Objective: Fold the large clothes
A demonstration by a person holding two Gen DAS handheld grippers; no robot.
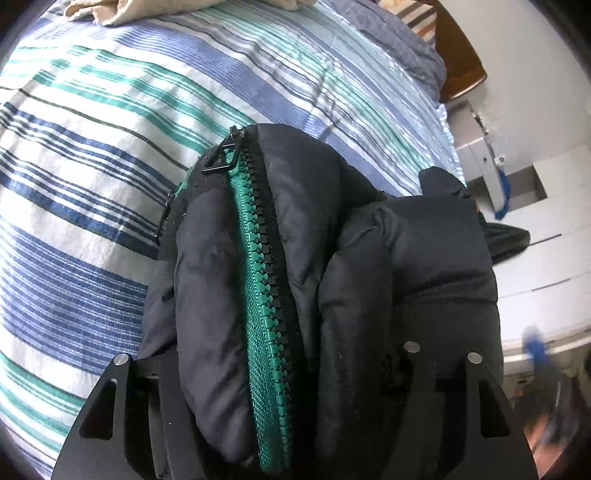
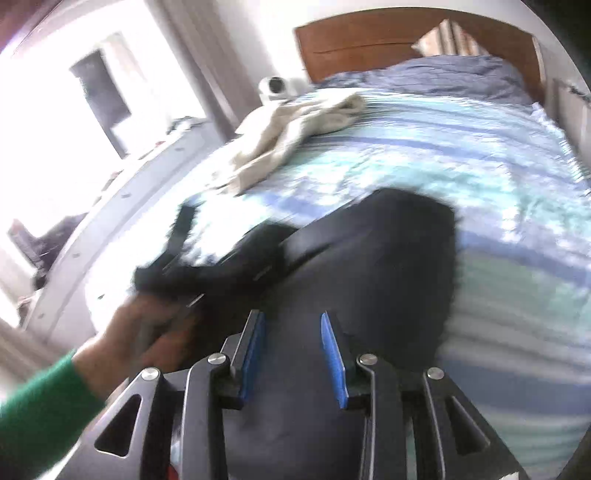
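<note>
A black puffer jacket (image 1: 406,258) with a green zipper (image 1: 258,295) fills the left wrist view. My left gripper (image 1: 295,369) is shut on a thick bunch of the jacket and holds it above the striped bed (image 1: 92,147); its fingertips are hidden in the fabric. In the blurred right wrist view the jacket (image 2: 388,258) hangs in front of my right gripper (image 2: 293,321), whose blue pads (image 2: 332,358) stand apart with dark fabric between and beyond them. I cannot tell whether they touch it. The left gripper (image 2: 177,236) and the hand holding it (image 2: 147,332) show at left.
A cream garment (image 2: 295,125) lies crumpled on the far part of the bed, also in the left wrist view (image 1: 110,11). A blue pillow (image 2: 443,77) lies against a brown wooden headboard (image 2: 369,40). White furniture (image 1: 535,258) stands beside the bed.
</note>
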